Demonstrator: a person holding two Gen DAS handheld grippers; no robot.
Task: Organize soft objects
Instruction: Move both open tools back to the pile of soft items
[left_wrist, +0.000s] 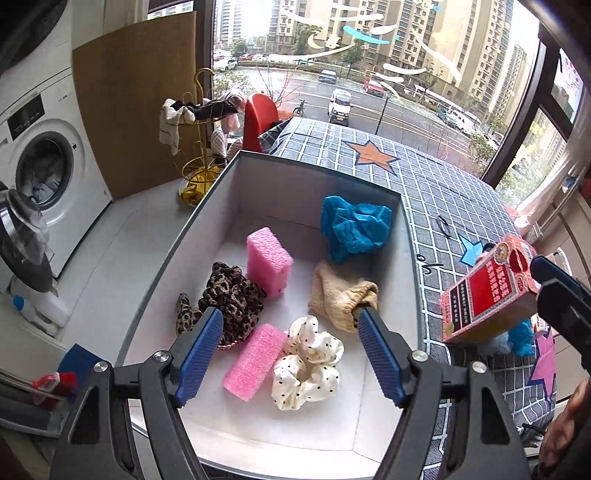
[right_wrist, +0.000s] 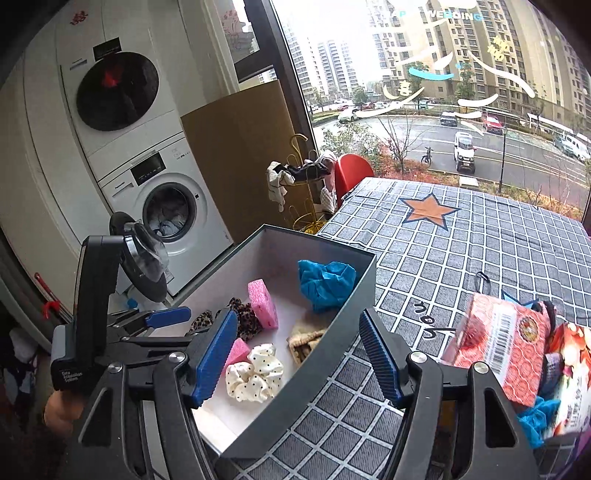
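Both jaws wide, nothing held. My left gripper (left_wrist: 290, 341) hovers over grey box (left_wrist: 218, 195), above polka-dot scrunchie (left_wrist: 306, 363), pink foam blocks (left_wrist: 267, 260), leopard scrunchie (left_wrist: 229, 295), blue crumpled cloth (left_wrist: 352, 229). My right gripper (right_wrist: 297, 354) angles down over box's right rim. Risk: right fingers clipping rim, shoving box off table edge.

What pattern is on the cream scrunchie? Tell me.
Small black dots on the scrunchie, clearest in the left wrist view.

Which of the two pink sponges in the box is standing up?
The far sponge, beside the leopard scrunchie, stands up. The near sponge lies flat against the white dotted scrunchie.
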